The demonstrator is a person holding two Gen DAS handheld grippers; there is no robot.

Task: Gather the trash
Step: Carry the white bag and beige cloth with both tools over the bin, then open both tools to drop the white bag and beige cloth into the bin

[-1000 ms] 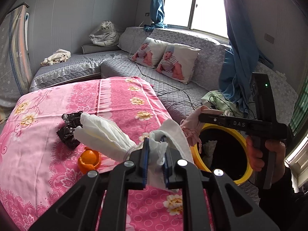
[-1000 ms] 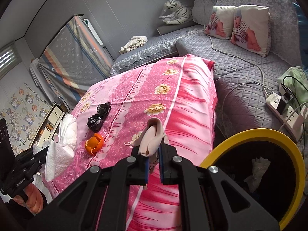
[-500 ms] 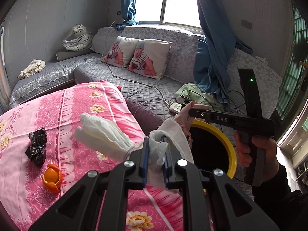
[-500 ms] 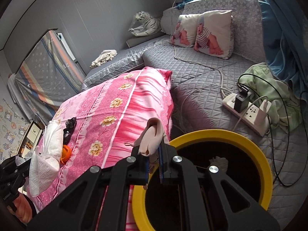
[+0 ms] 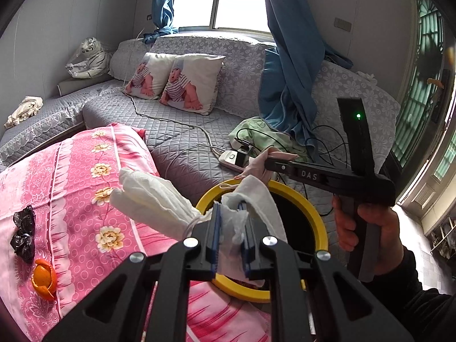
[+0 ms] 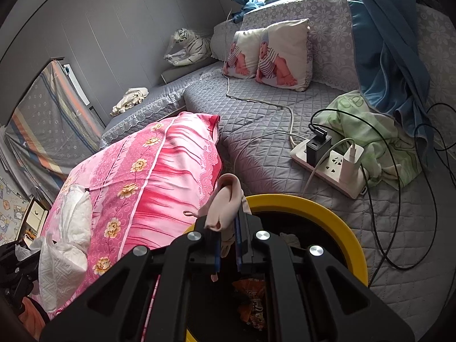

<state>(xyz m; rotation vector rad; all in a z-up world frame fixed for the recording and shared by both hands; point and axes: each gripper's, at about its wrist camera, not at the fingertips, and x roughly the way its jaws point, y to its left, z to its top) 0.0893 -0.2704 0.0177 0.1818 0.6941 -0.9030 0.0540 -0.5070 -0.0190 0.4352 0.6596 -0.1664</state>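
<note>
Left on pink floral cloth (image 5: pixel 71 188): black crumpled wrapper (image 5: pixel 24 232), orange peel (image 5: pixel 43 278), both uncollected. Centre: left gripper (image 5: pixel 230 239) clamped tight on white tissue (image 5: pixel 151 199), near yellow-rimmed bin (image 5: pixel 316 216); right gripper (image 6: pixel 228 245) pinched shut on pale pink scrap (image 6: pixel 225 202), right over bin opening. Best done by bringing each load fully inside rim before releasing, loose tissue tail included, so nothing drapes over edge; inside bin, orange snack wrapper (image 6: pixel 252 305) and pale crumpled bit (image 6: pixel 289 238) visible, rest dark.
</note>
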